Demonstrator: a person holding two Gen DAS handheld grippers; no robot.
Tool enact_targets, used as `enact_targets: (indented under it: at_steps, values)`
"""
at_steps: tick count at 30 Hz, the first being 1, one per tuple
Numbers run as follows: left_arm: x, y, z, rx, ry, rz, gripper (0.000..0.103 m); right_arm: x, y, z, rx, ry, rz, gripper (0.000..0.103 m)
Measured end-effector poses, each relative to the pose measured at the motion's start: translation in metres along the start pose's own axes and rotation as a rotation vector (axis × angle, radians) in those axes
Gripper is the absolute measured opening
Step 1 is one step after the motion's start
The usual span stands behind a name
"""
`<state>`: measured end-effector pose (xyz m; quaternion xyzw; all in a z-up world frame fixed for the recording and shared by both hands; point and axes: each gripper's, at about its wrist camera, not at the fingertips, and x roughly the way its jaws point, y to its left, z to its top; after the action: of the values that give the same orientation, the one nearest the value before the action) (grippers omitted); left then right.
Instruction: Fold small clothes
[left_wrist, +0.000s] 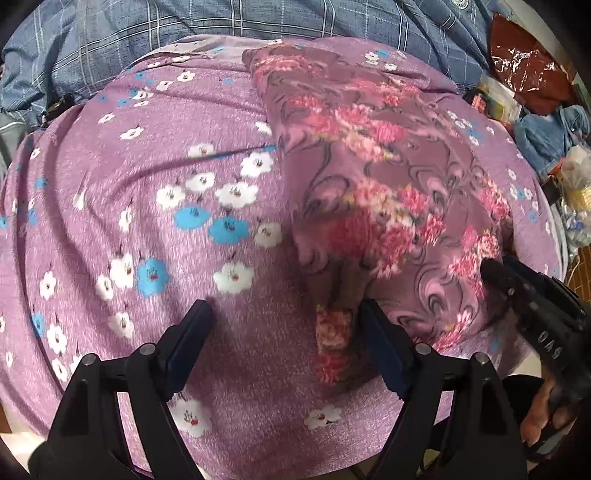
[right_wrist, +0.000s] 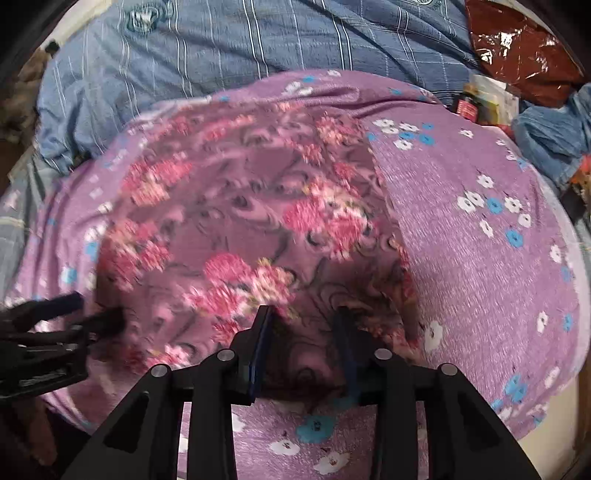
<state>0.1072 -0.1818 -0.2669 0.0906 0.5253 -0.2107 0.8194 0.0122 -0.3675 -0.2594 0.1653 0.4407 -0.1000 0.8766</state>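
A small mauve garment with pink flowers (left_wrist: 388, 192) lies on a purple flowered cloth (left_wrist: 147, 184). In the left wrist view my left gripper (left_wrist: 284, 314) is open over the cloth, its right finger beside the garment's near left corner, nothing between its pads. My right gripper (left_wrist: 495, 273) enters from the right at the garment's near right edge. In the right wrist view the garment (right_wrist: 240, 221) fills the middle, and my right gripper (right_wrist: 304, 317) stands partly open with the garment's near edge between its fingers. The left gripper (right_wrist: 74, 310) shows at the left edge.
The purple cloth (right_wrist: 480, 258) covers a rounded surface. Behind it lies blue plaid bedding (right_wrist: 258, 40). At the far right are a red shiny bag (right_wrist: 517, 40), a blue denim item (right_wrist: 554, 129) and assorted clutter (left_wrist: 576, 173).
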Motion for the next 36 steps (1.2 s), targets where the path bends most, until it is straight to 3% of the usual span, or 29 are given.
enact_targets:
  at_steps: [2, 6, 10, 13, 15, 19, 23, 26, 31, 33, 36]
  values:
    - [-0.010, 0.000, 0.008, 0.011, -0.042, 0.000, 0.083, -0.009, -0.018, 0.007, 0.081, -0.059, 0.041, 0.036]
    - [-0.020, 0.003, 0.027, 0.013, -0.105, -0.007, 0.083, -0.019, -0.044, 0.015, 0.189, -0.154, 0.028, 0.038]
    - [-0.007, 0.013, 0.043, -0.030, -0.102, -0.026, 0.083, 0.002, -0.065, 0.016, 0.278, -0.080, 0.026, 0.038]
    - [0.013, 0.007, 0.045, -0.008, -0.059, -0.024, 0.084, 0.017, -0.059, 0.016, 0.232, -0.004, 0.038, 0.037]
    - [0.016, 0.007, 0.046, -0.007, -0.058, -0.016, 0.090, 0.015, -0.055, 0.016, 0.201, -0.009, 0.019, 0.037]
    - [0.013, 0.010, 0.053, -0.004, -0.055, -0.039, 0.090, 0.013, -0.074, 0.019, 0.303, -0.005, 0.095, 0.038]
    - [0.008, 0.019, 0.058, -0.035, -0.100, -0.078, 0.090, 0.003, -0.083, 0.030, 0.343, -0.071, 0.125, 0.042]
    - [0.014, 0.026, 0.065, -0.069, -0.110, -0.132, 0.090, 0.005, -0.090, 0.040, 0.366, -0.085, 0.163, 0.057]
    - [0.028, 0.024, 0.072, -0.063, -0.098, -0.282, 0.090, 0.024, -0.094, 0.050, 0.374, -0.041, 0.156, 0.058]
    - [0.037, 0.016, 0.070, -0.013, -0.072, -0.333, 0.090, 0.036, -0.091, 0.052, 0.367, -0.004, 0.166, 0.058]
    - [0.035, 0.007, 0.067, 0.073, -0.127, -0.353, 0.092, 0.035, -0.085, 0.054, 0.319, -0.009, 0.163, 0.058]
